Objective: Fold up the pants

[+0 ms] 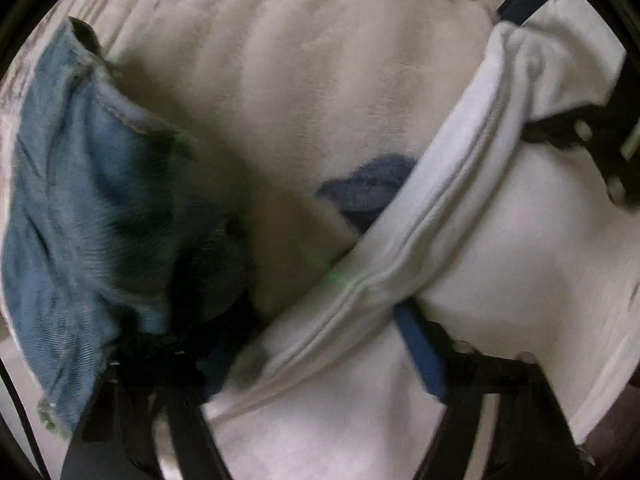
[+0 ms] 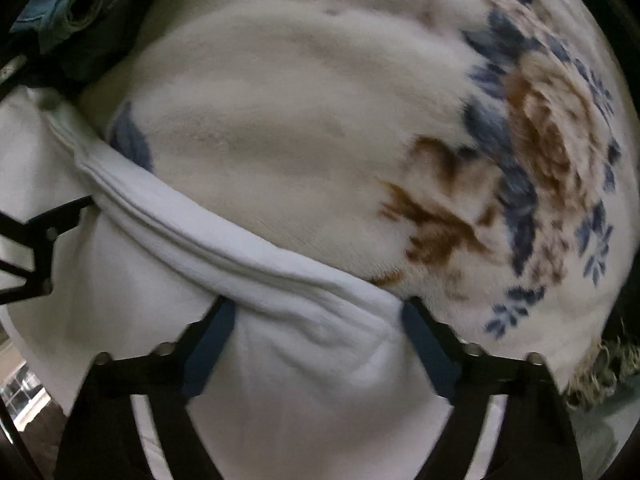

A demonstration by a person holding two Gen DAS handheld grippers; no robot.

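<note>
The right gripper (image 2: 316,316) has its jaws apart with the white pants (image 2: 280,360) bunched between them (hem fold running up-left). The left gripper (image 1: 320,320) likewise straddles the pants (image 1: 460,240), jaws apart. Beyond lie a floral blanket (image 2: 280,120) and, at left, denim cloth (image 1: 80,200)

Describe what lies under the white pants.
Under the white pants lies a cream blanket with blue and brown flowers. A blue leaf of the print shows at the hem; whatever the pants cover stays hidden.
</note>
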